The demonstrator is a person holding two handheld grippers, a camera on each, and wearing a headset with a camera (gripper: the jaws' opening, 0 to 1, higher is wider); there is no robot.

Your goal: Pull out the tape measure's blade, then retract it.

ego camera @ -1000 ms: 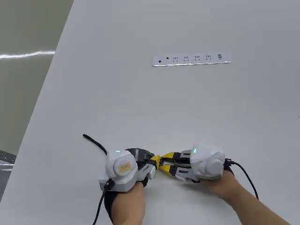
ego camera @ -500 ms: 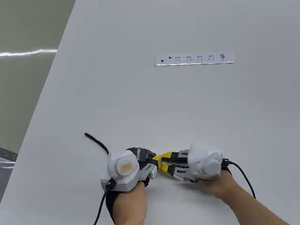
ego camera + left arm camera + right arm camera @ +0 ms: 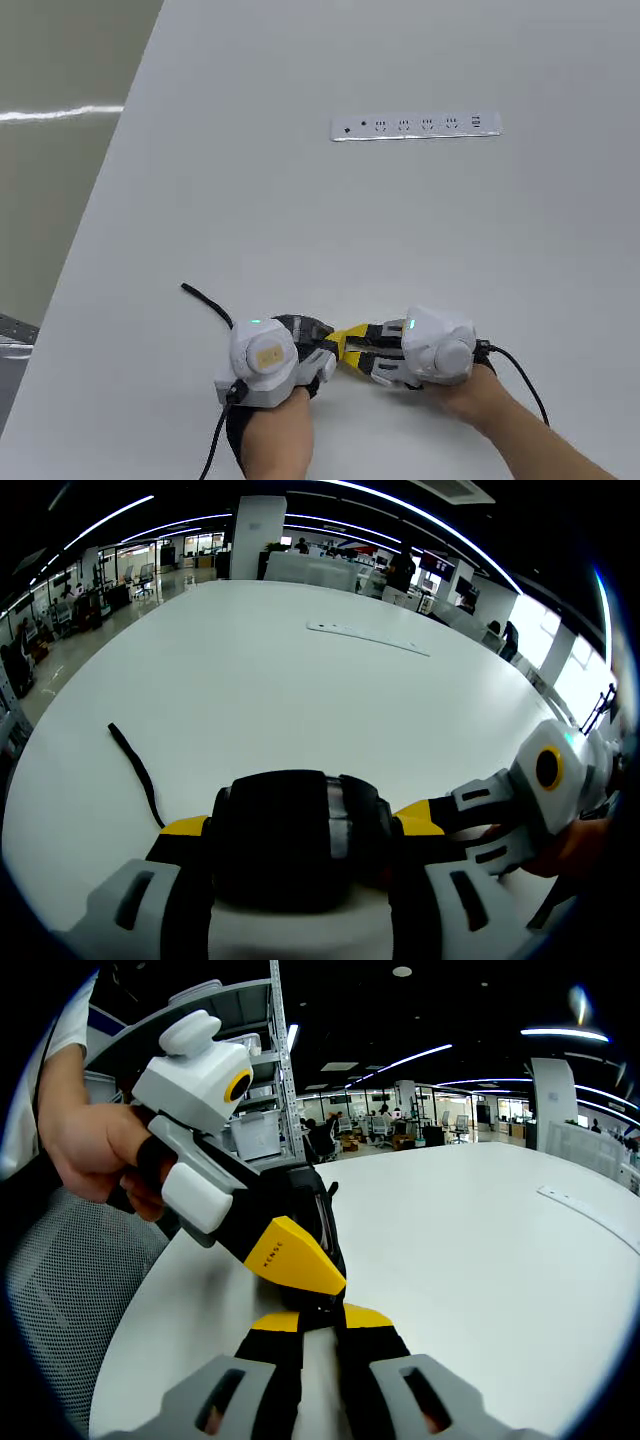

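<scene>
A black tape measure (image 3: 300,332) rests near the table's front edge, and my left gripper (image 3: 322,345) is shut on its body. In the left gripper view the black case (image 3: 300,840) sits between the yellow-tipped fingers (image 3: 420,818). My right gripper (image 3: 358,345) faces it from the right. Its jaws (image 3: 320,1318) are closed together right at the lower edge of the case (image 3: 305,1205), where the blade comes out. No length of blade shows. The tape measure's black strap (image 3: 205,305) trails off to the left on the table.
A white power strip (image 3: 415,126) lies far back on the white table (image 3: 300,200). The table's left edge runs along a drop to the floor (image 3: 50,150). Cables trail from both grippers toward the person.
</scene>
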